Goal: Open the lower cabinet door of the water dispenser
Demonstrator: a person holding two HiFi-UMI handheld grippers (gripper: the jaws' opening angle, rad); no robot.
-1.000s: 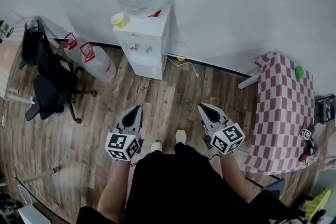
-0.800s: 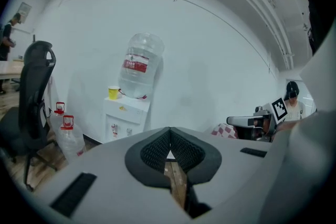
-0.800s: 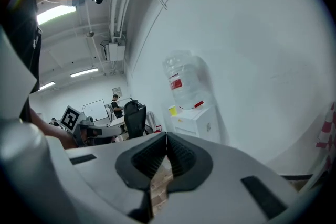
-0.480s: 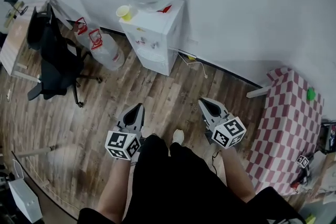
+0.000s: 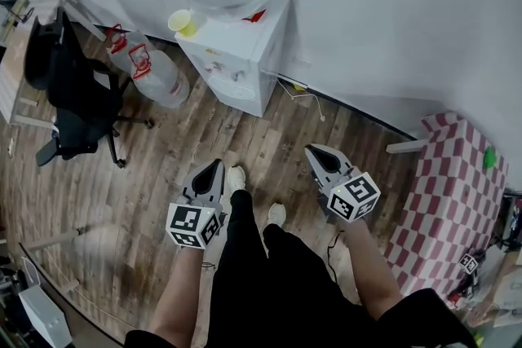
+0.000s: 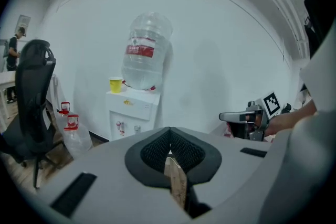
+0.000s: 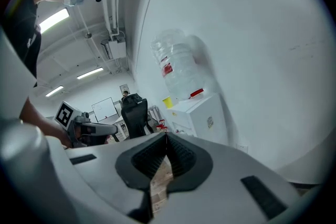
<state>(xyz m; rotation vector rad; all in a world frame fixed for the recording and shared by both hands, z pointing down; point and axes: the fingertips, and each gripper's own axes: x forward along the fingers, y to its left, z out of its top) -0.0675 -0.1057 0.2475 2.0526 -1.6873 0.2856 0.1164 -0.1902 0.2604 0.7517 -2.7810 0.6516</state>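
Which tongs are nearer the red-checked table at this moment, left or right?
Right. The right tongs are apart from the checked table but on its side of the person's legs; the left tongs are beyond them, over toward the office chair.

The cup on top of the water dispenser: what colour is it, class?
The cup is yellow, clearest in the left gripper view.

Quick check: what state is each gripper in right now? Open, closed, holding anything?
Left gripper: closed, nothing between the jaws.
Right gripper: closed, nothing between the jaws.
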